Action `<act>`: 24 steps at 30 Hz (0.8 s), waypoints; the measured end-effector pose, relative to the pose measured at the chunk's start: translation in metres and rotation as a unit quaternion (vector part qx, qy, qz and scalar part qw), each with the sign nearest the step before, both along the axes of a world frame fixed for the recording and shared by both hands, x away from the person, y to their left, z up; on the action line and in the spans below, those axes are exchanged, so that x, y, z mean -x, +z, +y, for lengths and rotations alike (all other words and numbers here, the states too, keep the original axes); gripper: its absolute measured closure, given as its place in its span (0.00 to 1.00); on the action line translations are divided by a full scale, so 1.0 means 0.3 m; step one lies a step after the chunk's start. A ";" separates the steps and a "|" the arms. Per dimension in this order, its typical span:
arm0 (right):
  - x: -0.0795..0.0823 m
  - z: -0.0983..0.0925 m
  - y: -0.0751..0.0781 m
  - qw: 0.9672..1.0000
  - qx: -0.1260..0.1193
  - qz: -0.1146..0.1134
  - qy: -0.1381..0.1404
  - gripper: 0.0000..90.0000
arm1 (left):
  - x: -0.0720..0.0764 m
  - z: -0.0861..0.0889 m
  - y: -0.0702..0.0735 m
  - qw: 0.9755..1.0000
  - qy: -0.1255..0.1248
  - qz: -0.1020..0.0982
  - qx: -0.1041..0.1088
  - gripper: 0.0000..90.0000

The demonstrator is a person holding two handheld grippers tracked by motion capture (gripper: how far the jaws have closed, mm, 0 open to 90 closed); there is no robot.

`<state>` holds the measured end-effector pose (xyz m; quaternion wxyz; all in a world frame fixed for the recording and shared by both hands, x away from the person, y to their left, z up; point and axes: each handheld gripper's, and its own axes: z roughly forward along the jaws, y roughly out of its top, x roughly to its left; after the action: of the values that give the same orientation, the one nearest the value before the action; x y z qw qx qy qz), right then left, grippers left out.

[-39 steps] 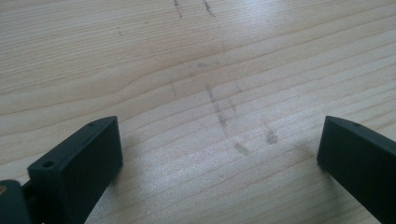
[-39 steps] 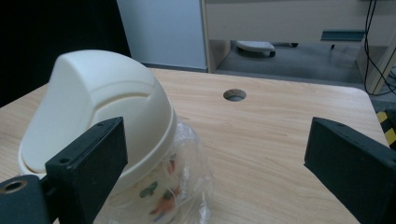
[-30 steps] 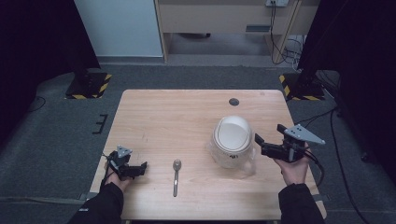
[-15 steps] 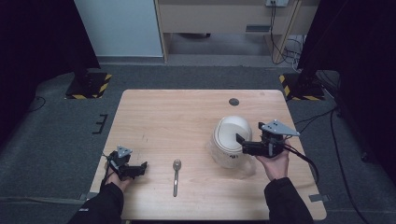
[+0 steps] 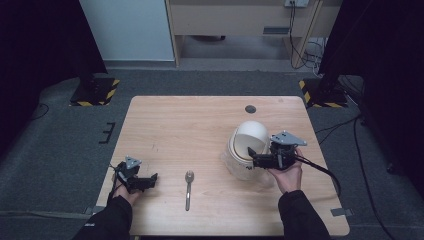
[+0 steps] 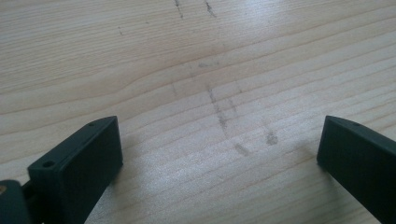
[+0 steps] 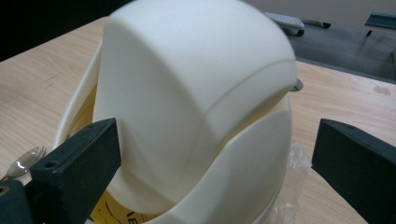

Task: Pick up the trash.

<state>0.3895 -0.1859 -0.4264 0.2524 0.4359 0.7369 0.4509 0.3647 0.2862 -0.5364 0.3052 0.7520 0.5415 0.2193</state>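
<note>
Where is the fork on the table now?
In the high view, the fork lies near the table's front edge, between the left gripper and the white swing-lid bin.

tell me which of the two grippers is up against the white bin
The right gripper: its open jaws sit at the white swing-lid bin. The left gripper rests apart on bare table, left of the fork.

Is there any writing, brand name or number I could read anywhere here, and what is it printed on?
No text can be read in full.
Black marks on the yellow inside of the white swing-lid bin, low in the right gripper view: cut off, unreadable.
Yellow-and-black stripes on the stand bases on the floor: hazard marking, no words.
Fork, table, right gripper: no labels visible.
</note>
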 end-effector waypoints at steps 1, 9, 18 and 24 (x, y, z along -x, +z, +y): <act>-0.002 0.002 -0.003 1.000 0.002 0.001 0.000 0.02 | 0.000 0.000 0.000 1.000 0.000 0.000 0.000 0.00; -0.021 -0.011 -0.034 1.000 -0.018 0.022 -0.010 0.02 | 0.000 0.000 0.000 1.000 0.000 0.000 0.000 0.00; -0.039 -0.018 -0.069 0.999 -0.025 0.038 -0.017 0.04 | 0.000 0.008 0.000 1.000 -0.014 0.000 0.001 0.00; -0.030 -0.031 -0.054 0.999 -0.032 0.027 -0.017 0.04 | -0.002 0.020 0.001 1.000 -0.022 -0.002 0.010 0.00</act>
<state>0.3984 -0.1952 -0.4427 0.2257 0.4681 0.7212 0.4581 0.3652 0.2922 -0.5361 0.3185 0.7600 0.5268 0.2083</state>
